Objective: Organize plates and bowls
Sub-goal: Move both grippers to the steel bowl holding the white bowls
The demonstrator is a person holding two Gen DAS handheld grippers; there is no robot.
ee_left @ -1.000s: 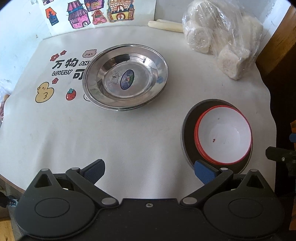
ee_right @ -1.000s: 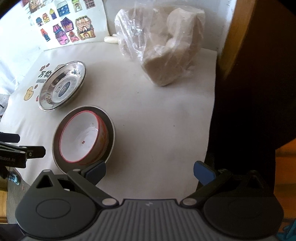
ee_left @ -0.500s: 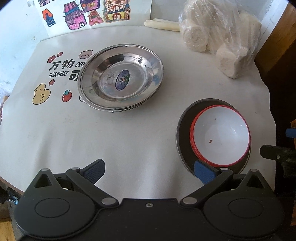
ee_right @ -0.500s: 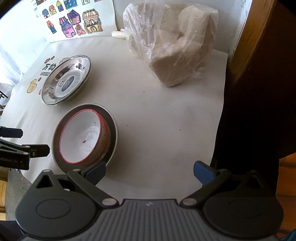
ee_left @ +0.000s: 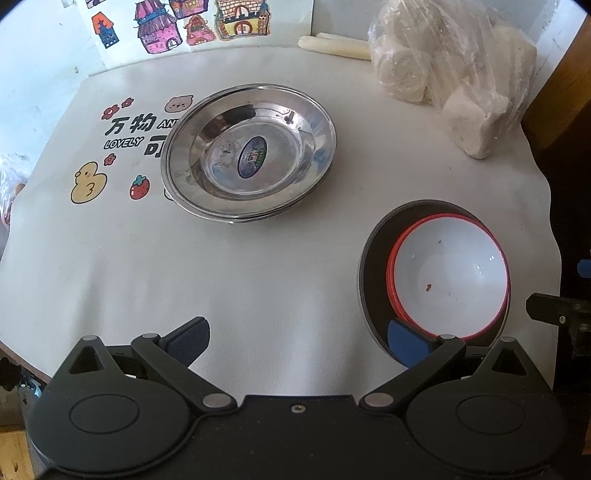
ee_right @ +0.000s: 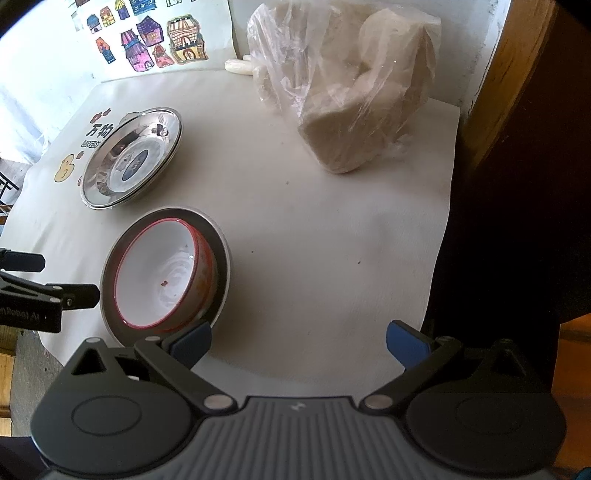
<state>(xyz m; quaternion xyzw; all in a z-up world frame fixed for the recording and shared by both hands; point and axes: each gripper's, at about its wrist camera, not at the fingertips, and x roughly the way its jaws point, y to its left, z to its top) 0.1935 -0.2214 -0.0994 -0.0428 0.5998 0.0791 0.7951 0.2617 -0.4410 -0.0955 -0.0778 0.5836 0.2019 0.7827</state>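
Note:
Stacked steel plates rest on the white tablecloth at the far left. Nearer the front edge, stacked red-rimmed white bowls sit inside a dark round plate. My left gripper hovers open above the cloth, its right pad over the dark plate's near rim. My right gripper is open with nothing between its fingers; its left pad sits by the dark plate's near edge.
A clear plastic bag of pale blocks lies at the back right. A drawing of houses leans on the wall. The tablecloth's right edge borders a dark drop and wooden furniture.
Both grippers shifted slightly; the plates and bowls sit a little lower and nearer in view. Nothing on the table has moved, and both grippers stay open.

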